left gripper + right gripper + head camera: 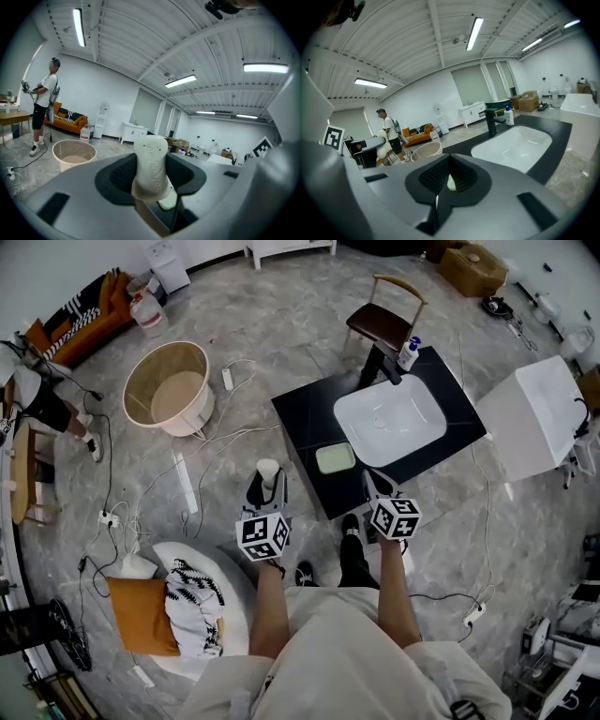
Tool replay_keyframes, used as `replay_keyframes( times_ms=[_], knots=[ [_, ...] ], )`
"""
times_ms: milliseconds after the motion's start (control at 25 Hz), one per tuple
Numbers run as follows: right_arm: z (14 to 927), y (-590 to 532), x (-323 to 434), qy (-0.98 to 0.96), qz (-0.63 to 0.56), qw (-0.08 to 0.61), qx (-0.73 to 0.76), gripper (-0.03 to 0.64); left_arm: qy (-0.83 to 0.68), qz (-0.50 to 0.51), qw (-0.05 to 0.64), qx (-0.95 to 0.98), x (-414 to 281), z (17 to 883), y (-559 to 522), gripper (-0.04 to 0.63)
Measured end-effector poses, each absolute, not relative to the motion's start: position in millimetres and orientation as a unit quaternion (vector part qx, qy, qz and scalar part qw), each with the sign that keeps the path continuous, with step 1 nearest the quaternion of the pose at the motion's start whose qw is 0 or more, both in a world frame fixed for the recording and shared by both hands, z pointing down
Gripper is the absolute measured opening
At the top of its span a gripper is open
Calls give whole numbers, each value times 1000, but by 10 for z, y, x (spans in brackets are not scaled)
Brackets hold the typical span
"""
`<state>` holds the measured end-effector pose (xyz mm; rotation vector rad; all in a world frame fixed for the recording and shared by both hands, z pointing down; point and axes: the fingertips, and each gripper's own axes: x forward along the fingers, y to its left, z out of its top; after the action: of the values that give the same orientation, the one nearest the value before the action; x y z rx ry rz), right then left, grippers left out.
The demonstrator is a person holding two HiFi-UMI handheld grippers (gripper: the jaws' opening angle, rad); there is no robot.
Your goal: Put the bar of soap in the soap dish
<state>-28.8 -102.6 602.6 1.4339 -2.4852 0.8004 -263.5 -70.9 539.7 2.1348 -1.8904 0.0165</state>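
White bar of soap [151, 161] pinched in left tool [150, 180] | right tool [449, 182] pressed together | soap dish [336, 457] apart

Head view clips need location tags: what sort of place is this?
Probably an open studio hall staged as a washroom: a freestanding black counter with white sink, cables strewn on the floor, an orange sofa.

Cream soap [150, 164], pale-green soap dish [336, 457], black counter [302, 418], white basin [389, 418].

No legible text; embossed lettering on soap bar [150, 164] unreadable.
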Motion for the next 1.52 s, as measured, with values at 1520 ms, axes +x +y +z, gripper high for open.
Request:
replay_keyframes(
  times_ms=[1520],
  knots=[
    [6053,-2546,-674,-925,254,115,259,3,-767,56,95,632,-2182,5344,-1685,196]
  ],
)
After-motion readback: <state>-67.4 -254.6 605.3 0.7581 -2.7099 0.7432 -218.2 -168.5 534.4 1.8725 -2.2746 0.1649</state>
